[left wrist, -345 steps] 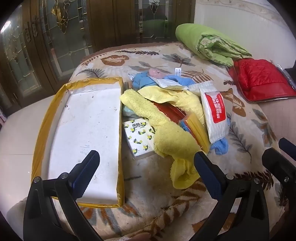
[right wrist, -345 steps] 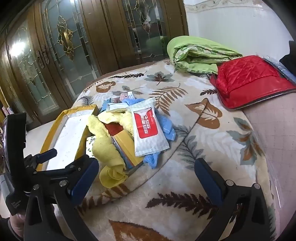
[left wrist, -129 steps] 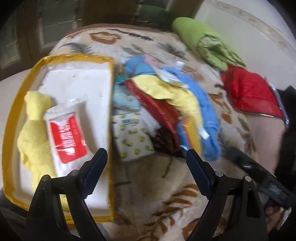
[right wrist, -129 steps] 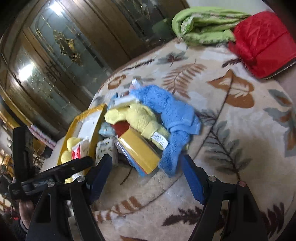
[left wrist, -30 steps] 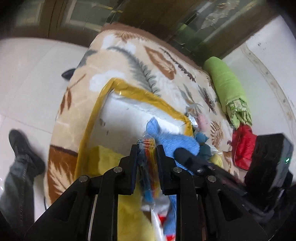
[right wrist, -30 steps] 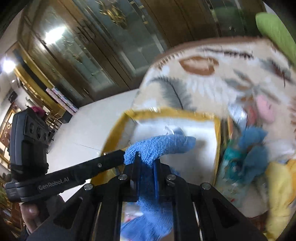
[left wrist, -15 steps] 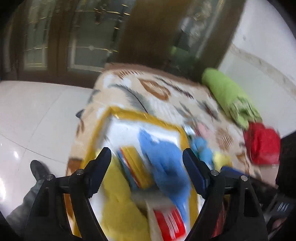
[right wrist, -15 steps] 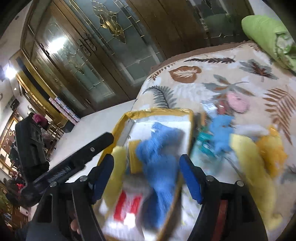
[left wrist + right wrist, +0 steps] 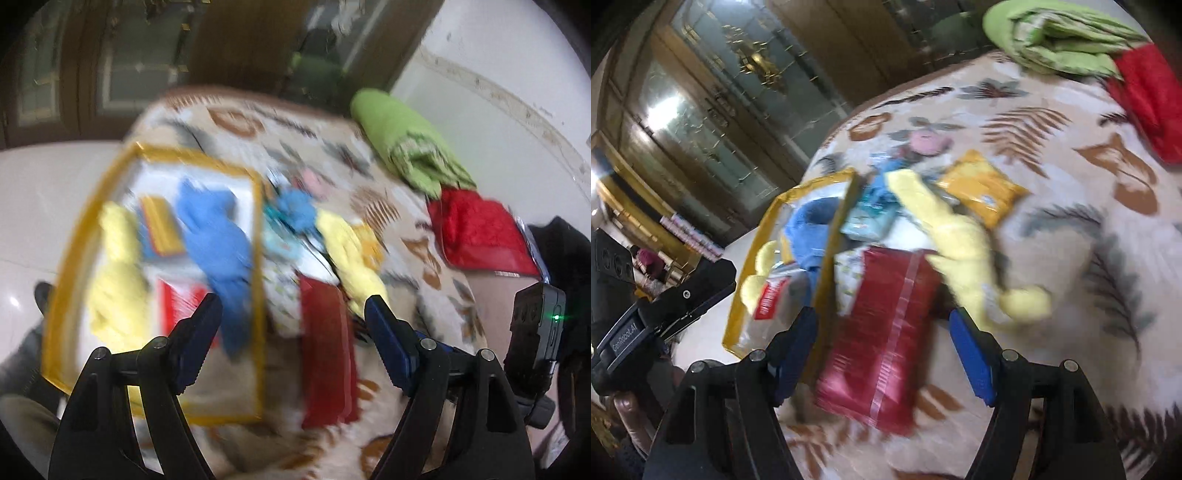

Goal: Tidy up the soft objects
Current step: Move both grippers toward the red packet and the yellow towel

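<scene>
A yellow-rimmed white tray [image 9: 256, 229] lies on the leaf-patterned blanket and holds a yellow towel [image 9: 116, 273], a blue towel [image 9: 218, 236], an orange-yellow packet [image 9: 160, 227] and a red-and-white wipes pack [image 9: 181, 299]. Beside the tray lie a dark red packet [image 9: 327, 347], a second yellow towel [image 9: 351, 254], a small blue cloth [image 9: 295, 208] and a patterned tissue pack [image 9: 280, 291]. My left gripper [image 9: 293, 315] is open and empty above the tray's right edge. My right gripper [image 9: 882, 339] is open and empty over the dark red packet [image 9: 882, 332]; the yellow towel [image 9: 960, 243] and an orange pouch [image 9: 982, 192] lie beyond.
A rolled green quilt [image 9: 406, 144] and a red quilted cushion [image 9: 476, 232] lie at the far right of the bed. Glass-panelled wooden doors [image 9: 713, 92] stand behind. White tiled floor [image 9: 33, 206] lies left of the bed. The views are motion-blurred.
Both grippers have opened and let go: the blue towel and the orange-yellow packet now lie in the tray. Both grippers have pulled back and swung right toward the pile beside the tray.
</scene>
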